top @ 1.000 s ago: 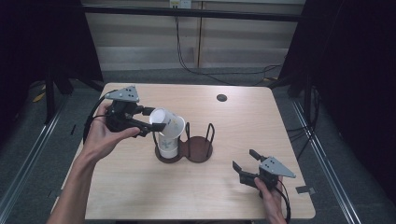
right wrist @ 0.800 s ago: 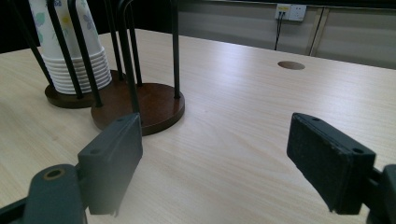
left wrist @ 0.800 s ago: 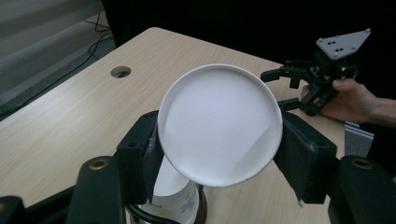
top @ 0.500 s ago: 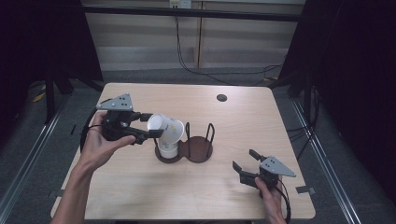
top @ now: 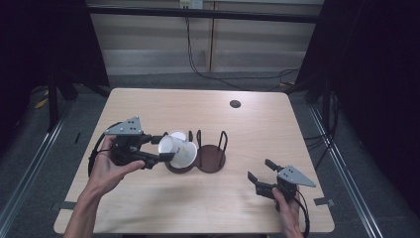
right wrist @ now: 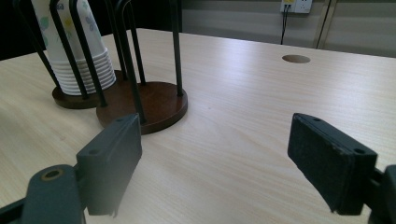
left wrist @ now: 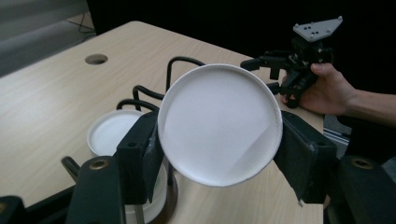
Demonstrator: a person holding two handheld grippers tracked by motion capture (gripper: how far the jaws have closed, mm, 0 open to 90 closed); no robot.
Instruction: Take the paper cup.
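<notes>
My left gripper (top: pixel 167 147) is shut on a white paper cup (top: pixel 179 152), held on its side just above the table, left of the rack. Its round base (left wrist: pixel 219 126) faces the left gripper view, clamped between both jaws. Behind it, a stack of upturned paper cups (left wrist: pixel 111 134) stands in the left ring of a dark brown wire cup rack (top: pixel 210 159). The rack's right ring (right wrist: pixel 156 100) holds nothing. My right gripper (top: pixel 261 170) rests near the front right of the table. It is open with nothing between its pads (right wrist: pixel 112 154), and its jaws have just opened a little further.
The light wooden table (top: pixel 257 129) has a round cable hole (top: pixel 235 103) at the back right. Black curtains and floor cables surround it. The rack's upright wires (right wrist: pixel 126 56) rise between the two grippers.
The left gripper has come down and towards the front edge with the cup, which has tipped from upright over the stack onto its side. The right hand has stayed put.
</notes>
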